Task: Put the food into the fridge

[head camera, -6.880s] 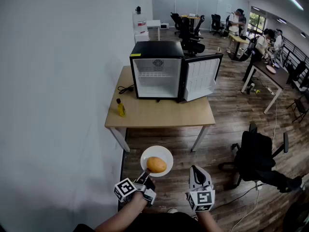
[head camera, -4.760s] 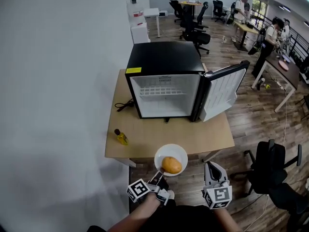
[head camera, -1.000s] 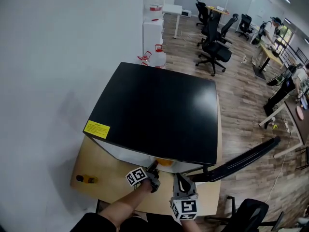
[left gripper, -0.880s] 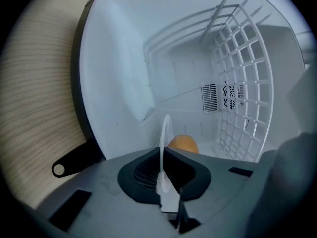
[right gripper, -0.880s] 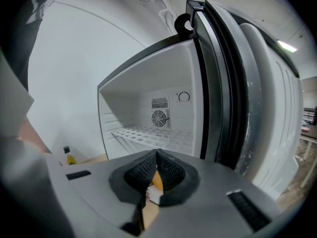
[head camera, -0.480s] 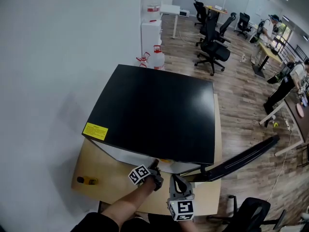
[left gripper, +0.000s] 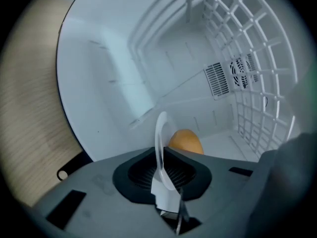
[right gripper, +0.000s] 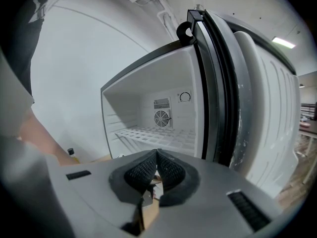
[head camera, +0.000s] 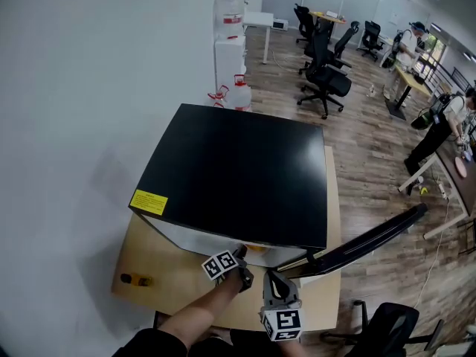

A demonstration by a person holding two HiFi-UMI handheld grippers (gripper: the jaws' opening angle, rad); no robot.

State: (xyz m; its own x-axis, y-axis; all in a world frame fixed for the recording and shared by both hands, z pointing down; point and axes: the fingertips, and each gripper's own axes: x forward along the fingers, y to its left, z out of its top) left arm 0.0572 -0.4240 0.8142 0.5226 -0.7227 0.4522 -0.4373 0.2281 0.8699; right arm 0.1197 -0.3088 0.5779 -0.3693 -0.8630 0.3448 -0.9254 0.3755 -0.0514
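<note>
A white plate point(left gripper: 161, 133) carries a round orange piece of food point(left gripper: 184, 142). My left gripper point(left gripper: 162, 155) is shut on the plate's near rim and holds it inside the open black mini fridge point(head camera: 238, 177), over its white floor. In the head view the left gripper point(head camera: 239, 257) reaches under the fridge's top edge, where only a sliver of the food point(head camera: 255, 248) shows. My right gripper point(head camera: 272, 277) hangs beside it in front of the opening. Its jaws are shut with nothing between them, and the right gripper point(right gripper: 157, 162) faces the fridge's white inside point(right gripper: 158, 113).
The fridge door point(head camera: 372, 236) stands open to the right, near the right gripper. A white wire shelf point(right gripper: 153, 133) crosses the inside. The fridge stands on a wooden table point(head camera: 160, 274) with a small yellow bottle point(head camera: 136, 280) at its left. Office chairs and people are far behind.
I have come from across the floor up to the fridge with the plate. Over the last second the left gripper has edged slightly forward and right at the opening; the right gripper barely moved.
</note>
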